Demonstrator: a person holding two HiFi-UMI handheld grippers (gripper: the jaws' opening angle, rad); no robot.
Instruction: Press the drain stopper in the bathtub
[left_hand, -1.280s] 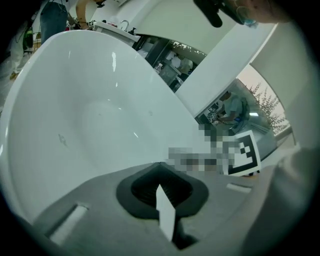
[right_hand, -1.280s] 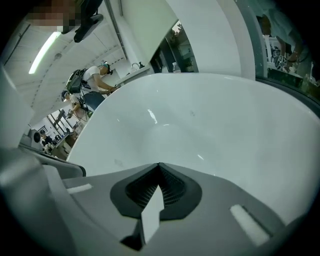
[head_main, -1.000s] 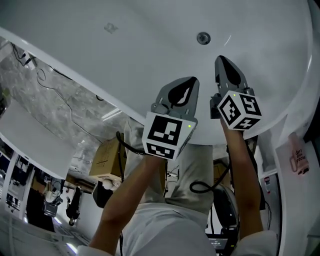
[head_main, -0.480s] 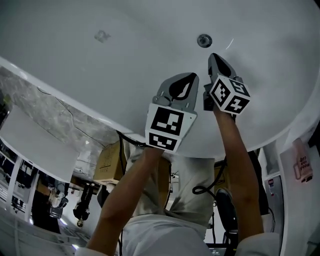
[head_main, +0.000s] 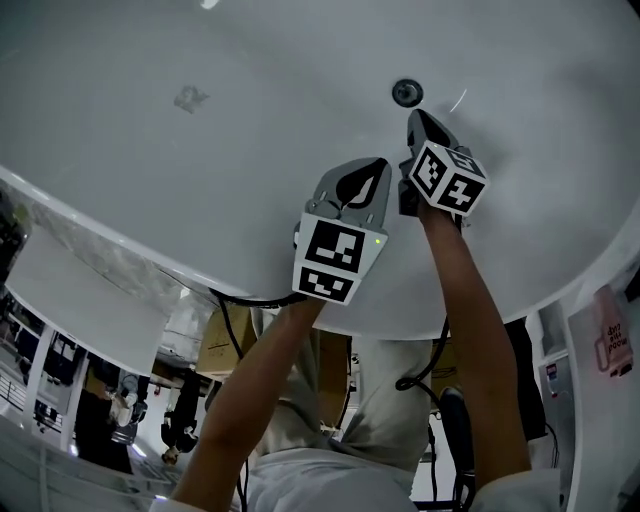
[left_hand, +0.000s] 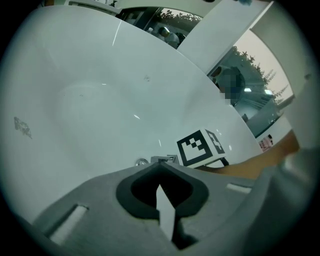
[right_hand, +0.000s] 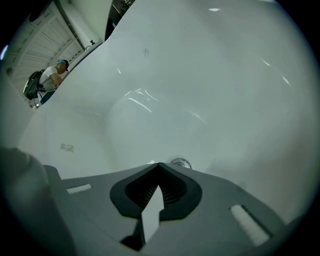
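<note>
Two hand-held grippers reach down into a white bathtub (head_main: 200, 150), both with jaws pressed together and nothing between them. The right gripper (head_main: 413, 114) leads, its closed tip pointed at the round metal drain stopper (head_main: 406, 93), which is set in the tub floor near the top of the head view. The tip sits just beside the stopper, with a thin strip of white tub showing between them. In the right gripper view the drain stopper (right_hand: 180, 163) peeks out right behind the point where the jaws meet (right_hand: 159, 164). The left gripper (head_main: 381, 163) hangs a little further back and to the left, its jaws also closed to a point and aimed into the basin. Its own view shows the drain stopper (left_hand: 142, 162) just past its tip (left_hand: 161, 159) and the right gripper's marker cube (left_hand: 202, 147) close by on the right. A small grey mark (head_main: 188, 97) sits on the tub wall, well to the left of the drain. The person's bare forearms (head_main: 470, 300) stretch over the tub rim.
</note>
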